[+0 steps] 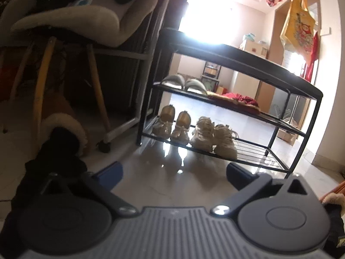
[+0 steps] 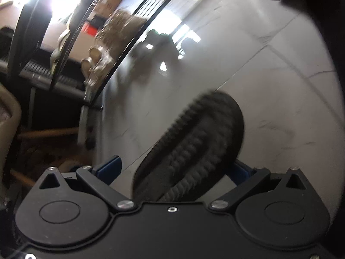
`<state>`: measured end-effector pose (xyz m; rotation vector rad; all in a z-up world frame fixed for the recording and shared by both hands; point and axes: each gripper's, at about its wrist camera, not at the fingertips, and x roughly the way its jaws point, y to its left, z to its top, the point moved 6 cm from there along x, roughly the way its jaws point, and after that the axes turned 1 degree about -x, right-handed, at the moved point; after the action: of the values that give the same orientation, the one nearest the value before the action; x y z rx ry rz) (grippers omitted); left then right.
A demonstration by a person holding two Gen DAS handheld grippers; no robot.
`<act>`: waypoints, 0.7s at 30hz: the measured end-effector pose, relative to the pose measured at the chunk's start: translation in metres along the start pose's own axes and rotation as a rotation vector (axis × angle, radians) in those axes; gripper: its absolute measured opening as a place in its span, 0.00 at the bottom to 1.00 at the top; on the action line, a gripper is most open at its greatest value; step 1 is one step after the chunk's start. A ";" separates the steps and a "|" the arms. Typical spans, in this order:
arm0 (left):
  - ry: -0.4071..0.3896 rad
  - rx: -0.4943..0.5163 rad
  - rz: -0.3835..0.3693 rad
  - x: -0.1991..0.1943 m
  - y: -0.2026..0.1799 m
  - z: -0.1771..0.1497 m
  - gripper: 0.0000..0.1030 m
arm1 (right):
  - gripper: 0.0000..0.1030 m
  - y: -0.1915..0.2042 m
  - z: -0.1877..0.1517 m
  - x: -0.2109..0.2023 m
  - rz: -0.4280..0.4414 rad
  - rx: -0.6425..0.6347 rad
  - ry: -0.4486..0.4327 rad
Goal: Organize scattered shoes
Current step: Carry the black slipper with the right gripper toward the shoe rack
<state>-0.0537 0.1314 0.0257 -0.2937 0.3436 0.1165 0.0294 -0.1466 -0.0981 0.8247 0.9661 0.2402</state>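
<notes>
My right gripper's body hides the heel end of the black ridged-sole shoe [image 2: 189, 149]; its upper faces away. The black metal shoe rack [image 2: 71, 32] beyond is motion-blurred. In my left view, window glare washes out the rack's [image 1: 237, 56] top edge.

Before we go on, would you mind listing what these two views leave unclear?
- Right wrist view: whether the right tongs actually clamp the black ridged-sole shoe; its heel is hidden behind the housing, and the picture is motion-blurred.
- Left wrist view: the dark fur-trimmed boot is in shadow, its shape unclear.
- Left wrist view: window glare washes out the black metal shoe rack top's far end.
</notes>
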 end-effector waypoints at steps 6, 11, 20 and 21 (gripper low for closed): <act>0.055 0.007 0.007 0.007 0.005 -0.008 1.00 | 1.00 0.020 -0.003 0.004 0.030 -0.069 0.031; 0.070 0.011 0.014 0.009 0.007 -0.011 1.00 | 1.00 0.022 -0.008 0.011 0.050 -0.072 0.071; 0.059 0.008 0.033 0.010 0.012 -0.010 1.00 | 1.00 0.053 -0.011 0.024 0.122 -0.179 0.102; 0.060 0.007 0.034 0.010 0.012 -0.010 1.00 | 1.00 0.056 -0.011 0.025 0.123 -0.189 0.099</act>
<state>-0.0496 0.1405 0.0104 -0.2853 0.4089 0.1405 0.0442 -0.0901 -0.0774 0.7045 0.9696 0.4747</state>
